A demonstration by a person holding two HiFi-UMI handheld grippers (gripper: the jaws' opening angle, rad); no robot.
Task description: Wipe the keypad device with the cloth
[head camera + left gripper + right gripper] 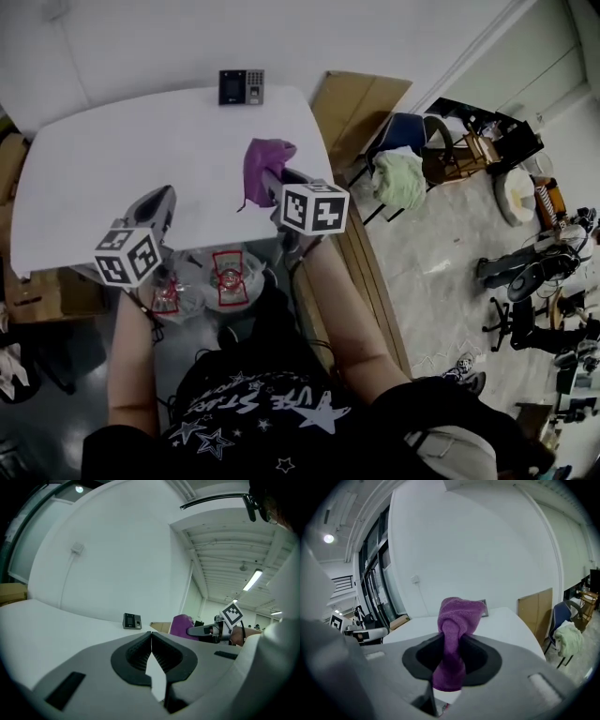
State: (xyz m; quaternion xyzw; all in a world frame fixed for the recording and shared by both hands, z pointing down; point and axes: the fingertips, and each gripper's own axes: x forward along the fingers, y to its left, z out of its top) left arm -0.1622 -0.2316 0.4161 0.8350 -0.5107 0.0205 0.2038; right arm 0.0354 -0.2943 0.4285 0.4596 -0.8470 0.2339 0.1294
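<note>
The keypad device (241, 87) is a small dark box with a screen and keys, standing at the far edge of the white table (112, 159). It also shows small in the left gripper view as the keypad device (131, 620). My right gripper (274, 178) is shut on a purple cloth (262, 166), held above the table's right part, well short of the device. In the right gripper view the purple cloth (453, 639) bunches up between the jaws and hides most of the device behind it. My left gripper (165, 199) hovers over the table's near edge, shut and empty.
A cardboard panel (361, 108) leans beside the table's right side. A blue chair with a pale green cloth (398, 178) stands further right, among office chairs and clutter. Under the near table edge sit clear containers with red labels (225, 277).
</note>
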